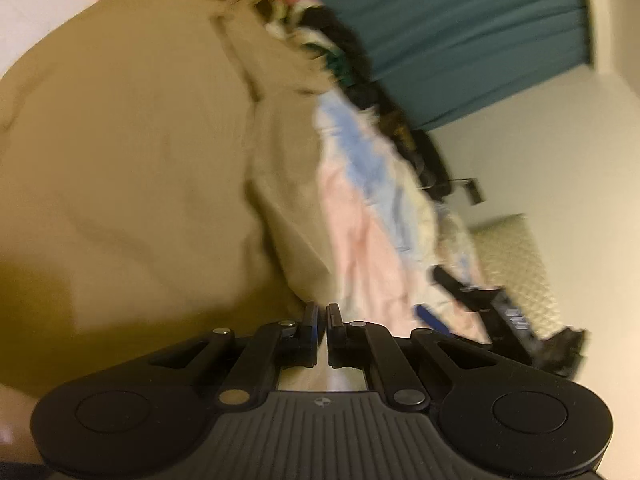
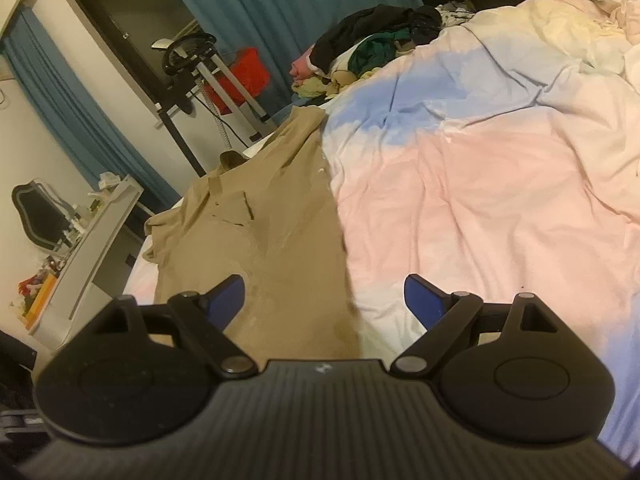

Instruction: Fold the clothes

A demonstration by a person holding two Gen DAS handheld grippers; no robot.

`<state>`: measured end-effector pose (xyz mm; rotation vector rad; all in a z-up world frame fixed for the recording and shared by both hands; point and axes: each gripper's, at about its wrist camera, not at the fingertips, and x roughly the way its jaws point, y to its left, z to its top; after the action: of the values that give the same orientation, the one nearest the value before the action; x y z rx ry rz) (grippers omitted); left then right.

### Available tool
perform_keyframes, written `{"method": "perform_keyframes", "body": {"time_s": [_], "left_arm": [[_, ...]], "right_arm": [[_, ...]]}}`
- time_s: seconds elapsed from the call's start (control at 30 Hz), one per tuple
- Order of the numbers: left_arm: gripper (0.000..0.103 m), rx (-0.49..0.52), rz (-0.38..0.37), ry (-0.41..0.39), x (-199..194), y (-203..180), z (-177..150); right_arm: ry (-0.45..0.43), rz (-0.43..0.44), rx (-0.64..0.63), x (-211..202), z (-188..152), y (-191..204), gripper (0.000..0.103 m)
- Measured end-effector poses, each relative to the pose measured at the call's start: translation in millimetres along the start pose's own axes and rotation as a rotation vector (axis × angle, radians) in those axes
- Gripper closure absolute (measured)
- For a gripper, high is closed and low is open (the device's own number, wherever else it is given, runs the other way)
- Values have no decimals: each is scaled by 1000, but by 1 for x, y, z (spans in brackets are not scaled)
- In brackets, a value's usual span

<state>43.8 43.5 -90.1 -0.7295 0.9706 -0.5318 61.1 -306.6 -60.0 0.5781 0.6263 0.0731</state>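
The tan shirt [image 1: 132, 152] is being gripped by the clenched left gripper [image 1: 322, 312] (lower centre); the right gripper [image 2: 324, 300] is being held released above the duvet [image 2: 480, 184]

A pastel duvet [image 2: 480, 184] in pink, blue and white covers the bed, rumpled towards its far corner. Behind it hang teal curtains [image 2: 256, 4], drawn across the wall. An exercise bike [image 2: 200, 64] stands on the floor by the curtains, with a red tub [image 2: 244, 76] just behind its frame. Off to the side, a white desk [image 2: 100, 236] holds small clutter, and a black and white chair [image 2: 38, 212] sits near it.
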Motion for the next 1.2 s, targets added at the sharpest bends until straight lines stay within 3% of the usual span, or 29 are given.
{"method": "perform_keyframes", "body": {"time_s": [0.07, 0.17, 0.23, 0.33, 0.4, 0.5, 0.57, 0.67, 0.83, 1.03, 1.13, 1.2], "left_arm": [[99, 20, 91, 49, 10, 3, -3], [99, 142, 260, 66, 24, -2, -9], [94, 194, 292, 60, 29, -10, -8], [60, 281, 314, -7, 23, -29, -3], [28, 368, 383, -91, 18, -48, 1], [8, 466, 454, -208, 10, -73, 10], [0, 520, 479, -268, 6, -86, 14], [0, 558, 494, -323, -1, -92, 16], [0, 504, 518, -369, -30, -64, 24], [0, 457, 537, -431, -52, -15, 36], [0, 415, 528, -439, -59, 8, 44], [0, 390, 550, -450, -59, 24, 50]], "right_arm": [[-6, -15, -21, -1, -2, 3, 15], [-4, -26, -31, -1, -5, 4, 15], [-7, -19, -39, -2, -7, 7, 15], [-28, -10, -75, -5, -10, 15, 15], [-56, -9, -110, -9, -13, 22, 15], [-105, -2, -160, -14, -16, 33, 15], [-131, 2, -216, -14, -16, 45, 15], [-126, 9, -329, -1, -8, 69, 15], [-68, 52, -487, 59, 19, 126, 15], [28, 216, -639, 195, 32, 220, 15], [65, 290, -708, 272, 12, 278, 15], [64, 291, -769, 318, -8, 309, 15]]}}
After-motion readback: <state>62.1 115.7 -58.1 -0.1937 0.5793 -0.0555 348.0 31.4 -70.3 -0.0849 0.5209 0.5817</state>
